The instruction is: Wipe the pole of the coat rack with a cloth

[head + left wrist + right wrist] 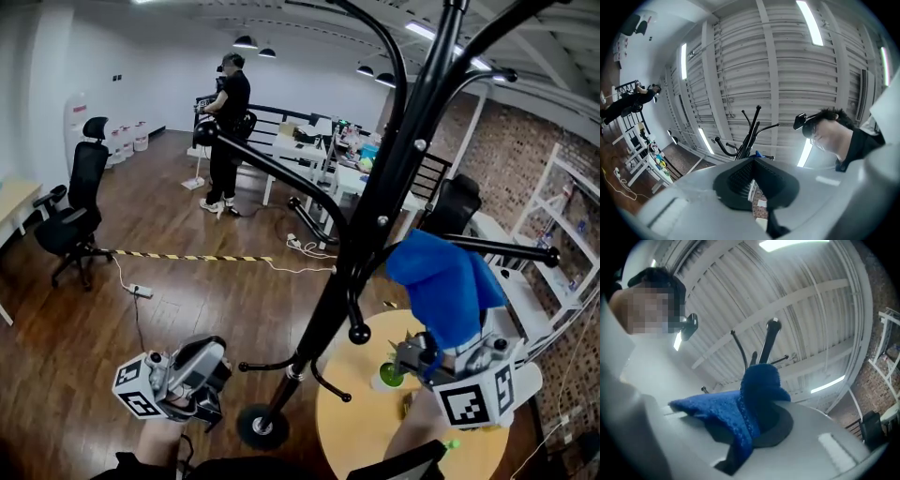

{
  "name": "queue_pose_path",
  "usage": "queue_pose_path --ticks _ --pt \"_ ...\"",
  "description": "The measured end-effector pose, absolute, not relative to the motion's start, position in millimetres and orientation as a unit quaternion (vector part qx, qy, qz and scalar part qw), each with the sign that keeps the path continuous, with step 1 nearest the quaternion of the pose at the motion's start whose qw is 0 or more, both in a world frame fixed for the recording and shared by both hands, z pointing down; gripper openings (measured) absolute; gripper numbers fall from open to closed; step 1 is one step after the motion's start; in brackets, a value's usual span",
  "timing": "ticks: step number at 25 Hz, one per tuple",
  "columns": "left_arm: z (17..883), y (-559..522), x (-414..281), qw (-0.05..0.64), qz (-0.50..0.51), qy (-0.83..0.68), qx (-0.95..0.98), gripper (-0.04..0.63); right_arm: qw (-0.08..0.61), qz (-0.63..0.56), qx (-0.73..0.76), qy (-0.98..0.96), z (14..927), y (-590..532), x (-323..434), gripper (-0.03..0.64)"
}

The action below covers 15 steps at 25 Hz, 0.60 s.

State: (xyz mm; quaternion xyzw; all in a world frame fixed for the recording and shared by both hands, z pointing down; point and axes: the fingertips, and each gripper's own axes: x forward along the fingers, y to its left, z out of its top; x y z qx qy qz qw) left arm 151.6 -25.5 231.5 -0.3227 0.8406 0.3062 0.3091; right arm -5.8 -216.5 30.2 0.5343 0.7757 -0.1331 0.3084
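The black coat rack's pole (375,216) slants up from its round base (262,427) through the middle of the head view, with curved hooks branching off. A blue cloth (445,286) stands bunched just right of the pole and apart from it, beside a horizontal arm. My right gripper (441,349) is under the cloth and shut on it. In the right gripper view the cloth (750,413) fills the jaws and the rack top (766,345) rises behind it. My left gripper (202,361) hangs low at the left of the base, shut and holding nothing. Its view shows the rack (750,131) against the ceiling.
A round wooden table (366,431) with a green cup (389,375) stands right beside the rack base. A black office chair (70,216) is at the left. A person (225,122) stands by desks at the back. White shelving (562,234) lines the right wall. Striped tape (187,256) crosses the floor.
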Motion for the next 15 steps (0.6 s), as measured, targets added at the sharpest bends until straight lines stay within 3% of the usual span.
queue_pose_path --ticks 5,15 --pt "226 -46 133 0.299 0.307 0.834 -0.347 0.0 0.389 -0.199 0.462 0.772 -11 -302 -8 0.021" --pt "227 -63 129 0.292 0.311 0.829 -0.36 0.0 0.361 -0.136 0.488 0.783 10 -256 0 0.021"
